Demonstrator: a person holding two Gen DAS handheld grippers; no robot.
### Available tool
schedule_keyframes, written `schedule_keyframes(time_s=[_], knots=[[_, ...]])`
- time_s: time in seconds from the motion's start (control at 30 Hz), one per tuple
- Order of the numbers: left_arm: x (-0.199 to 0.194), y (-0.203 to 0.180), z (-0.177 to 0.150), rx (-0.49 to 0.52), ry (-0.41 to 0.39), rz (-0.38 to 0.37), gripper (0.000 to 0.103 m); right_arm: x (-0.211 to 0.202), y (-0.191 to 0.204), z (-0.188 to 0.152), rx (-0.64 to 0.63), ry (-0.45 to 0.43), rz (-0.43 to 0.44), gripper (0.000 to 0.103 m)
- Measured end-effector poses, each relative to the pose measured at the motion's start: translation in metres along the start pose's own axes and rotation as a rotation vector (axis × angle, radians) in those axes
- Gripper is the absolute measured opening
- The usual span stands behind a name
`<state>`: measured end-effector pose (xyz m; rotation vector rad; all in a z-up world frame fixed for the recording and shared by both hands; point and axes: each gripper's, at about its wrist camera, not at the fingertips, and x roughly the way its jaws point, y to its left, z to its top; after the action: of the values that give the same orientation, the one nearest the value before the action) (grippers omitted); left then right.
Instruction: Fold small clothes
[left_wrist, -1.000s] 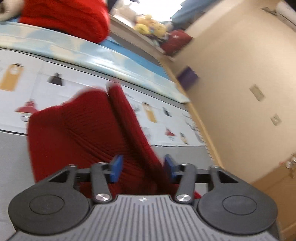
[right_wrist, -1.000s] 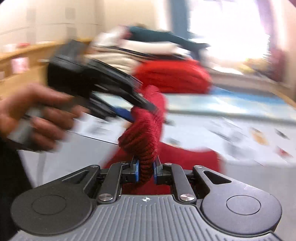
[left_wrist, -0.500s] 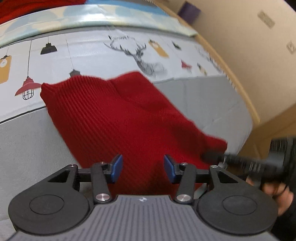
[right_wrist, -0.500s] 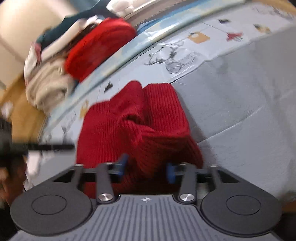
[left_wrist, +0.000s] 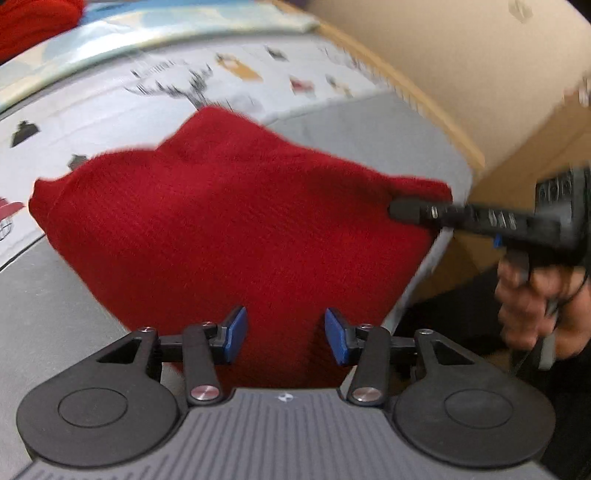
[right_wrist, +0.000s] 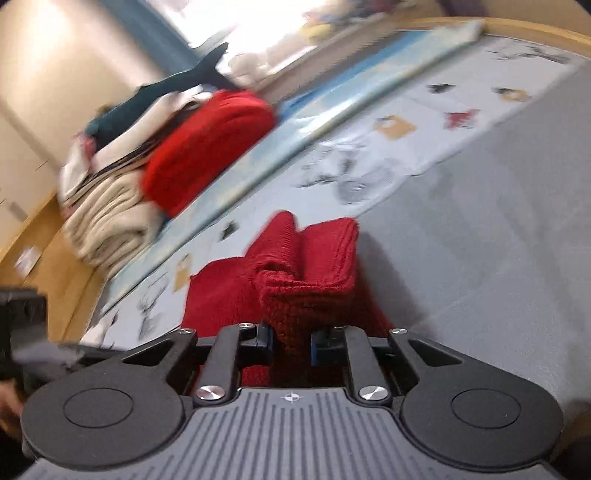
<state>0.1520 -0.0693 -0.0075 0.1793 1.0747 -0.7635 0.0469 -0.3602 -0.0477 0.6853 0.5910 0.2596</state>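
Note:
A small red knitted garment (left_wrist: 229, 229) lies spread on the grey bed cover (left_wrist: 55, 295). My left gripper (left_wrist: 282, 330) hovers open over its near edge, blue pads apart, holding nothing. My right gripper (right_wrist: 291, 338) is shut on a bunched fold at the garment's right corner (right_wrist: 303, 295). In the left wrist view the right gripper (left_wrist: 402, 211) reaches in from the right and pinches that corner near the bed's edge. The rest of the garment (right_wrist: 221, 288) lies flat beyond the right gripper.
A stack of folded clothes (right_wrist: 110, 206) with a red knit (right_wrist: 207, 147) on top sits at the far side of the bed. A patterned sheet (left_wrist: 258, 74) covers the back. The bed's right edge and wooden frame (left_wrist: 424, 99) are close to the garment.
The garment came down from hanging between the grippers and now lies spread on the bed. My right gripper opened briefly, then shut again on the right corner. My left gripper stayed open.

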Motion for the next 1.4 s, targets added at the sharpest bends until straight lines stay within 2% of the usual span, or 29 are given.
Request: schedule_keyframes(time_s=[0.07, 0.13, 0.17, 0.23, 0.33, 0.43, 0.5, 0.6, 0.7, 0.73, 0.83, 0.9, 0.97, 1.07, 1.17, 1.23, 1.27, 1.3, 1.37, 1.4], knots=[[0.022, -0.013, -0.007, 0.118, 0.074, 0.077, 0.05, 0.012, -0.018, -0.006, 0.062, 0.089, -0.131, 0.018], [0.031, -0.023, -0.011, 0.177, 0.091, 0.104, 0.053, 0.031, -0.041, -0.016, 0.151, 0.215, -0.187, 0.024], [0.031, -0.025, -0.011, 0.182, 0.083, 0.11, 0.054, 0.033, -0.045, -0.016, 0.176, 0.221, -0.197, 0.028], [0.026, -0.021, -0.01, 0.15, 0.072, 0.107, 0.054, 0.03, -0.033, -0.009, 0.116, 0.198, -0.2, 0.03], [0.01, -0.009, -0.011, 0.089, 0.037, 0.077, 0.052, 0.019, -0.013, 0.007, 0.007, 0.158, -0.239, 0.049], [-0.012, 0.001, -0.011, 0.03, -0.047, 0.043, 0.052, 0.014, 0.0, 0.021, -0.063, 0.172, -0.265, 0.05], [-0.018, 0.004, -0.012, 0.009, -0.073, 0.015, 0.052, 0.011, 0.009, 0.028, -0.114, 0.183, -0.284, 0.052], [-0.005, 0.001, -0.016, 0.029, -0.024, 0.046, 0.052, 0.012, 0.015, 0.038, -0.148, 0.224, -0.355, 0.051], [0.012, -0.005, -0.018, 0.071, 0.047, 0.121, 0.052, 0.001, 0.013, 0.054, -0.132, 0.154, -0.412, 0.052], [0.01, -0.005, -0.017, 0.074, 0.04, 0.118, 0.052, -0.001, 0.014, 0.06, -0.131, 0.127, -0.402, 0.053], [0.0, 0.003, -0.01, 0.018, -0.019, 0.097, 0.052, 0.01, 0.023, 0.077, -0.155, 0.077, -0.283, 0.053], [-0.006, 0.009, -0.007, -0.027, -0.053, 0.1, 0.052, 0.03, 0.032, 0.085, -0.218, 0.064, -0.202, 0.056], [-0.008, 0.016, -0.004, -0.072, -0.072, 0.12, 0.052, 0.055, 0.042, 0.088, -0.308, 0.069, -0.17, 0.065], [-0.008, 0.021, -0.003, -0.108, -0.066, 0.149, 0.052, 0.1, 0.051, 0.087, -0.415, 0.133, -0.123, 0.069], [-0.01, 0.03, -0.002, -0.138, -0.073, 0.172, 0.054, 0.139, 0.052, 0.081, -0.486, 0.223, -0.111, 0.068], [-0.013, 0.04, -0.002, -0.177, -0.08, 0.192, 0.058, 0.162, 0.046, 0.072, -0.532, 0.268, -0.211, 0.067], [-0.015, 0.047, -0.003, -0.214, -0.087, 0.21, 0.061, 0.172, 0.039, 0.068, -0.533, 0.282, -0.259, 0.072], [-0.016, 0.053, -0.003, -0.249, -0.09, 0.221, 0.063, 0.175, 0.03, 0.067, -0.496, 0.27, -0.261, 0.074], [-0.018, 0.067, -0.003, -0.331, -0.096, 0.266, 0.081, 0.177, 0.016, 0.074, -0.377, 0.274, -0.244, 0.08], [-0.02, 0.075, -0.004, -0.379, -0.104, 0.296, 0.083, 0.176, 0.012, 0.078, -0.322, 0.278, -0.23, 0.08]])
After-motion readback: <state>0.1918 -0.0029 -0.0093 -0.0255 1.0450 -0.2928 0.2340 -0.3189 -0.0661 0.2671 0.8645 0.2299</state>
